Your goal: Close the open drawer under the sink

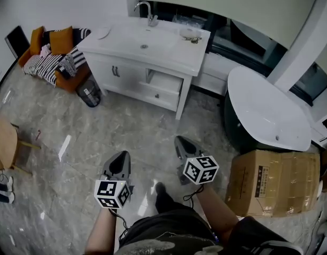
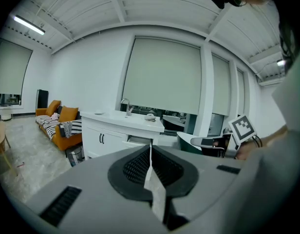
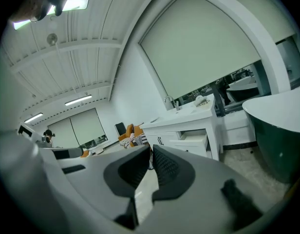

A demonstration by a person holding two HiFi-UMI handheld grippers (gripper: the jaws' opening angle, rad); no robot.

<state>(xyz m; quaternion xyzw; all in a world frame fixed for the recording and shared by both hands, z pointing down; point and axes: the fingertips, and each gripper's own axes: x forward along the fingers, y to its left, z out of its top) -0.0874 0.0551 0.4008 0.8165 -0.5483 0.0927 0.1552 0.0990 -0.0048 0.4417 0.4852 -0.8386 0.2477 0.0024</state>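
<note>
Open drawer (image 1: pixel 161 88) well ahead of right gripper (image 1: pixel 180 141) (jaws together, empty)

Left gripper (image 2: pixel 150 147) fills the near view, its jaws pressed together with nothing between them. Straight beyond the tips stands the white cabinet (image 2: pixel 107 136) with the sink on top, tap (image 2: pixel 125 106) upright at the back. And there it is: the drawer (image 2: pixel 139 139) on the cabinet's right side is standing out from the front. Far left, an orange sofa (image 2: pixel 56 126) carries a striped blanket (image 2: pixel 67 126). Over on the right, a black-and-white marker cube (image 2: pixel 243 126) shows. A big pale blind (image 2: pixel 164 74) covers the window behind.
</note>
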